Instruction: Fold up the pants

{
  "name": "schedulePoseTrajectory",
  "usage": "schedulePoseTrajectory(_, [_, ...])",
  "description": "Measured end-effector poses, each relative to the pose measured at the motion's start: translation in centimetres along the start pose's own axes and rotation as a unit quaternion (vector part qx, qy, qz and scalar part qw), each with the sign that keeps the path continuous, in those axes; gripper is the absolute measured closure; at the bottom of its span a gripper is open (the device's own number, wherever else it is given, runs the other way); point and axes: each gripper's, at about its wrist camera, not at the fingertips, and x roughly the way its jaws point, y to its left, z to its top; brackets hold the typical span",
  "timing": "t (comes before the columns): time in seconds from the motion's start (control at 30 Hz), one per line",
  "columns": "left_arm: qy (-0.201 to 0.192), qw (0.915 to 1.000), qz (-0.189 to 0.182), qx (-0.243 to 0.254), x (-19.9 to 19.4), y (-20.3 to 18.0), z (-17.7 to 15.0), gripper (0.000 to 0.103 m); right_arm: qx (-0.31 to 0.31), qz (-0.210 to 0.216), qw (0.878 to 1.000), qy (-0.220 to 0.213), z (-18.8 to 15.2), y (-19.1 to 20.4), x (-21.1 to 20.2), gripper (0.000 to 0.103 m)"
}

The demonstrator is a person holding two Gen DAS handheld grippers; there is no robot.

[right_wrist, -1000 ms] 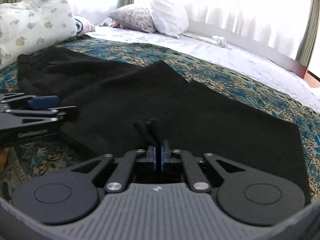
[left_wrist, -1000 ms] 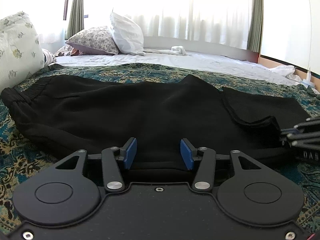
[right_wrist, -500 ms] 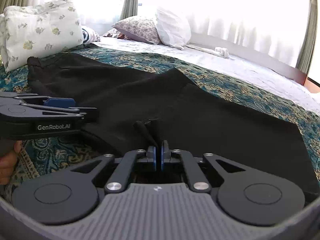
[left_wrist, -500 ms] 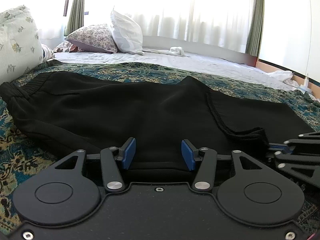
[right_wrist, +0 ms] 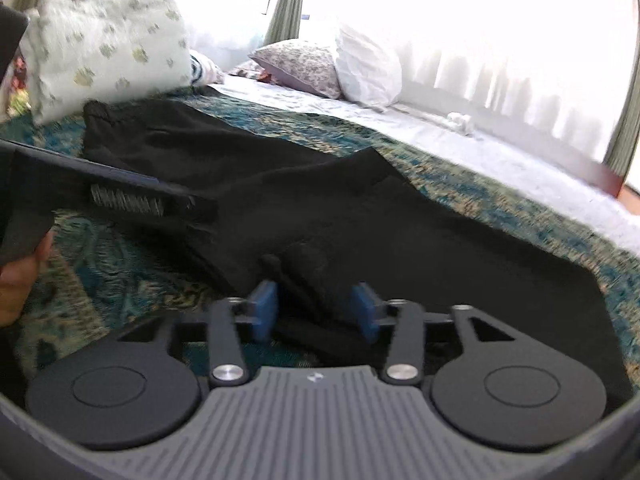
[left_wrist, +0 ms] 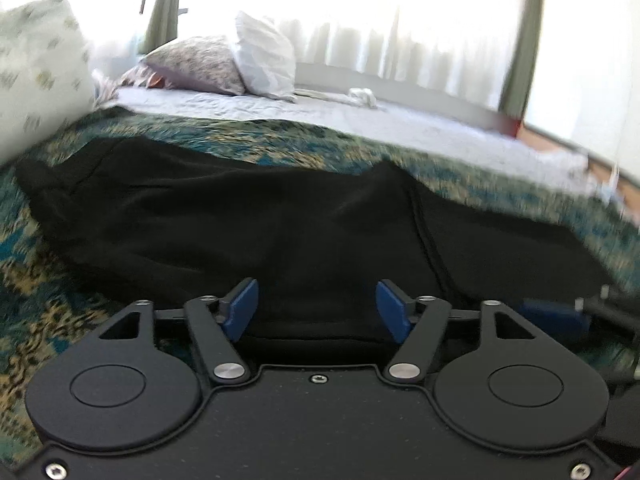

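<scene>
Black pants [left_wrist: 248,216] lie flat across a teal patterned bedspread [left_wrist: 36,256], waistband at the far left, one part folded over the other. My left gripper [left_wrist: 318,308] is open and empty, low over the near edge of the pants. My right gripper [right_wrist: 314,310] is open, its blue pads on either side of a bunched fold of the pants [right_wrist: 360,232] that rests on the bed. The left gripper also shows at the left of the right wrist view [right_wrist: 120,196], and the right gripper at the right edge of the left wrist view [left_wrist: 560,316].
A floral pillow [right_wrist: 104,52] stands at the left by the waistband. Two more pillows [left_wrist: 240,64] and a small white cloth [left_wrist: 362,96] lie on the white sheet behind. Bright curtained windows fill the back. A hand [right_wrist: 20,280] holds the left gripper.
My right gripper has opened and let go of the pants fold it held. My left gripper has opened wider. Both views have shifted, with motion blur.
</scene>
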Motion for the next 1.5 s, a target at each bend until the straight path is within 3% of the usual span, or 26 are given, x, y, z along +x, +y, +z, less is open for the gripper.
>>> schedulePoseTrajectory(0.1, [-0.014, 0.9995, 0.011, -0.024, -1.4, 1.6, 0.7, 0.024, 0.023, 0.035, 0.999, 0.005, -0.3, -1.0, -0.9, 0.026])
schedulePoseTrajectory(0.27, [-0.033, 0.9965, 0.07, -0.032, -2.5, 4.0, 1.6, 0.014, 0.082, 0.078, 0.994, -0.006, -0.2, -2.5, -2.0, 0.022])
schedulePoseTrajectory(0.37, [-0.028, 0.9924, 0.101, -0.064, -2.6, 6.1, 1.7, 0.014, 0.116, 0.044, 0.992, -0.036, 0.2, -3.2, -2.3, 0.022])
schedulePoseTrajectory(0.53, [-0.027, 0.9843, 0.128, -0.118, -2.5, 9.1, 2.0, 0.014, 0.124, -0.071, 0.989, -0.039, 1.6, -3.3, -0.1, 0.022])
schedulePoseTrajectory(0.67, [-0.037, 0.979, 0.156, -0.125, -2.0, 10.5, 2.3, 0.013, 0.101, -0.077, 0.992, 0.015, 1.4, -2.2, 2.7, 0.022])
schedulePoseTrajectory(0.77, [-0.037, 0.9731, 0.178, -0.141, -1.1, 12.0, 2.7, 0.013, 0.08, -0.095, 0.992, 0.017, 1.2, -1.5, 3.1, 0.022])
schedulePoseTrajectory(0.9, [-0.035, 0.9635, 0.186, -0.19, 0.3, 14.0, 3.1, 0.013, 0.114, -0.078, 0.99, 0.023, 1.0, -2.7, 3.3, 0.019])
schedulePoseTrajectory(1.07, [-0.049, 0.9514, 0.169, -0.253, 2.2, 16.3, 3.6, 0.012, 0.119, -0.076, 0.99, 0.02, 0.7, -2.9, 3.5, 0.019])
schedulePoseTrajectory(1.17, [-0.047, 0.9507, 0.146, -0.269, 3.4, 17.5, 4.0, 0.001, 0.116, -0.079, 0.99, 0.018, 0.6, -2.7, 3.4, 0.019])
schedulePoseTrajectory(1.23, [-0.048, 0.949, 0.146, -0.275, 4.0, 17.8, 4.2, 0.001, 0.118, -0.078, 0.99, 0.017, 0.5, -2.7, 3.3, 0.019])
schedulePoseTrajectory(1.33, [-0.048, 0.9498, 0.142, -0.275, 4.6, 17.8, 4.4, 0.005, 0.118, -0.078, 0.99, 0.016, 0.5, -2.7, 3.2, 0.019])
schedulePoseTrajectory(1.43, [-0.047, 0.9491, 0.144, -0.276, 4.8, 17.7, 4.4, 0.018, 0.118, -0.078, 0.99, 0.016, 0.4, -2.7, 3.2, 0.019])
schedulePoseTrajectory(1.5, [-0.045, 0.9481, 0.153, -0.275, 4.9, 17.7, 4.4, 0.037, 0.117, -0.078, 0.99, 0.016, 0.5, -2.7, 3.2, 0.019])
